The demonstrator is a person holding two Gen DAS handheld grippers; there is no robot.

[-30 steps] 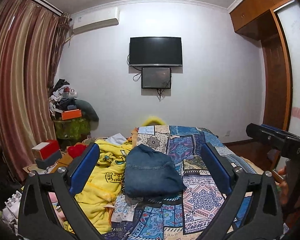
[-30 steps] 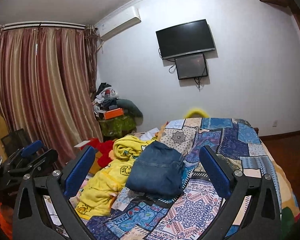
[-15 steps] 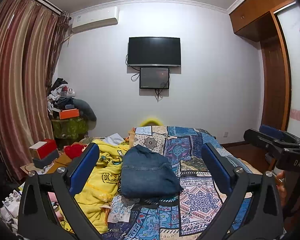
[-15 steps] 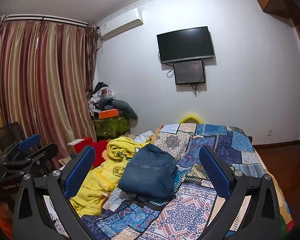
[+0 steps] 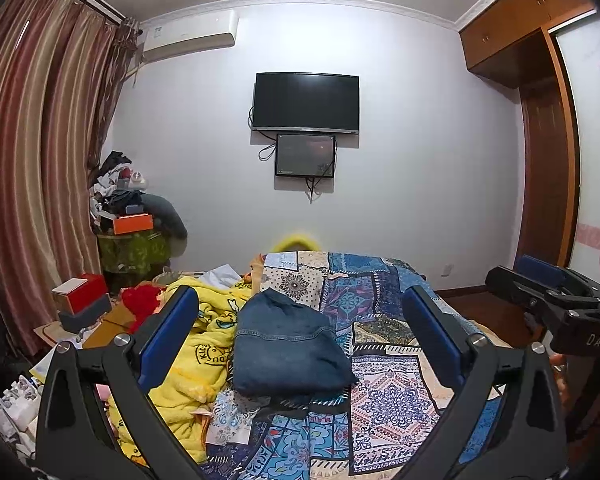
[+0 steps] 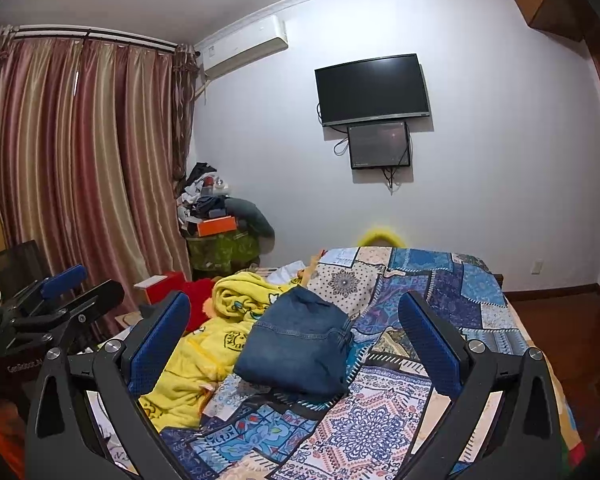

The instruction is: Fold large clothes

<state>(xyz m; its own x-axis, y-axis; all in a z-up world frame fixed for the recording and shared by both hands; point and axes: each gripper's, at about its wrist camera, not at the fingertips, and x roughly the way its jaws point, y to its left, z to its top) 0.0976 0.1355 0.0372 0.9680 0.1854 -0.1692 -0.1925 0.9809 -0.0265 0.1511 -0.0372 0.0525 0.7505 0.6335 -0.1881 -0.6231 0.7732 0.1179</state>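
A folded blue denim garment (image 5: 288, 348) lies on the patchwork bed cover (image 5: 392, 396); it also shows in the right wrist view (image 6: 300, 344) on the cover (image 6: 380, 412). My left gripper (image 5: 300, 340) is open and empty, held back above the near end of the bed, clear of the denim. My right gripper (image 6: 296, 336) is open and empty, also held back from the denim. The right gripper shows at the right edge of the left wrist view (image 5: 548, 300). The left gripper shows at the left edge of the right wrist view (image 6: 60, 300).
A crumpled yellow blanket (image 5: 196, 356) lies left of the denim, also in the right wrist view (image 6: 204, 352). Red and grey boxes (image 5: 82, 306) and clutter sit beside the bed by the striped curtains (image 5: 28, 180). A TV (image 5: 306, 102) hangs on the far wall. A wooden wardrobe (image 5: 548, 140) stands right.
Both grippers have drawn back and tilted up a little, so the bed and denim sit lower in view. Both stay open. The denim has not moved.
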